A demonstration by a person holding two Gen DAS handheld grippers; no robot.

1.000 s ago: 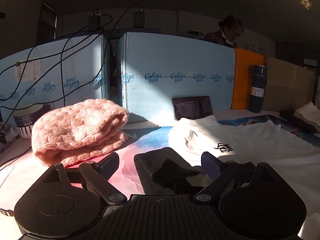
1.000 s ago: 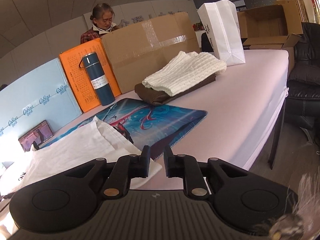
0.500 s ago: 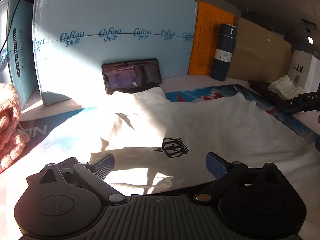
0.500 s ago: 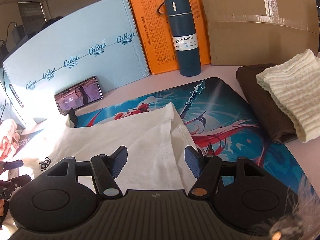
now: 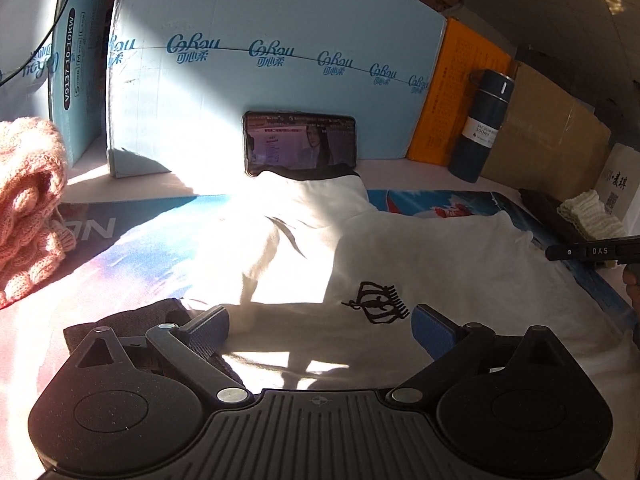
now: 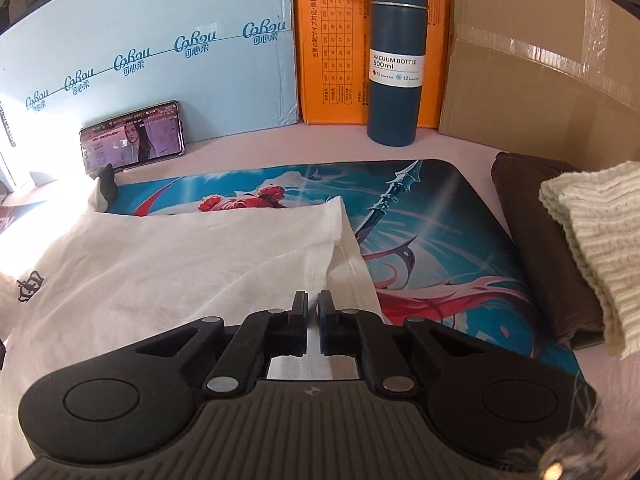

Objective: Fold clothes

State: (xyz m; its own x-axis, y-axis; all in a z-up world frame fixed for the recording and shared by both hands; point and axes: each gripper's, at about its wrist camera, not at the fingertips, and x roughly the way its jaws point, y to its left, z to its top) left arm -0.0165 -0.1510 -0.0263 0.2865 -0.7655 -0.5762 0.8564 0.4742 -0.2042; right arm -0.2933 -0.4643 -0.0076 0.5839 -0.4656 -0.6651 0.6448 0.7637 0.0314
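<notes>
White T-shirt (image 6: 168, 276) lies flat on the mat (image 6: 440, 216). My right gripper (image 6: 313, 300), jaws together, seemingly pinching its hem at six o'clock; my left gripper (image 5: 320, 320) gapes wide over the chest. Step: taking hold; next, I judge, left closes.
</notes>
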